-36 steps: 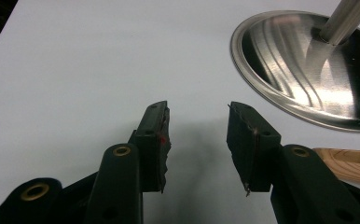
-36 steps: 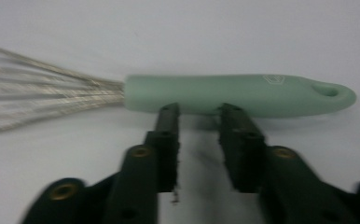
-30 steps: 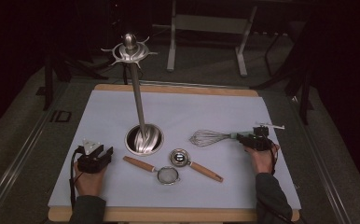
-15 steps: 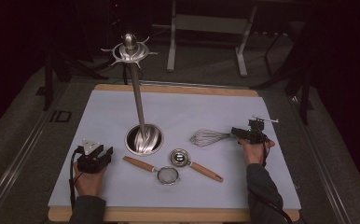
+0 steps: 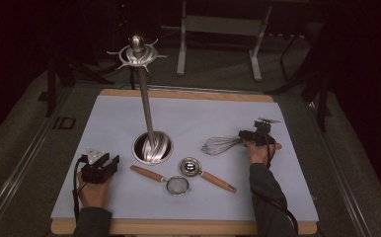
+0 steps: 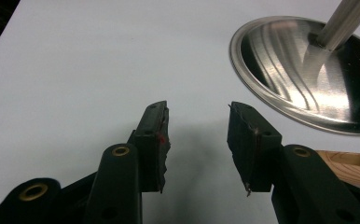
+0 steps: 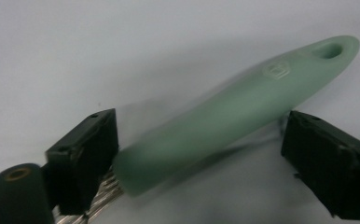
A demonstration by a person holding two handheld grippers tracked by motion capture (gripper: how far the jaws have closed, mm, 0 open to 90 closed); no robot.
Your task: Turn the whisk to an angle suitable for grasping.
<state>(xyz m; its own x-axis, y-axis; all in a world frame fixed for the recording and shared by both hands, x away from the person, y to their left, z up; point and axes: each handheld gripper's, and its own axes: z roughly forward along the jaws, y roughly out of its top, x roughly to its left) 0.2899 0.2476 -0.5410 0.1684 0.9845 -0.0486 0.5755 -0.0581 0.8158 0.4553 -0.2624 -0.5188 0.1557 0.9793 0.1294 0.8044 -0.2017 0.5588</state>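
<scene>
Right claw [image 7: 201, 154] spread wide astride whisk [image 5: 220, 145] handle, smooth matte green | left claw [image 6: 197, 140] apart, resting | tabletop [image 5: 218, 113] flat pale sheet, wood-edged | room dark

A pale white mat [image 5: 218, 118] covers a wooden table [image 5: 188, 94], whose light wood edge shows along the far and near sides. Around the table the room is dark, with a grey carpeted floor [image 5: 25, 163] and a metal rail [image 5: 16, 168] running along the left side. Behind the table stand a pale metal frame [image 5: 218, 29] with two upright legs and some dark stands [image 5: 60, 64], while the light falls mainly on the tabletop.
</scene>
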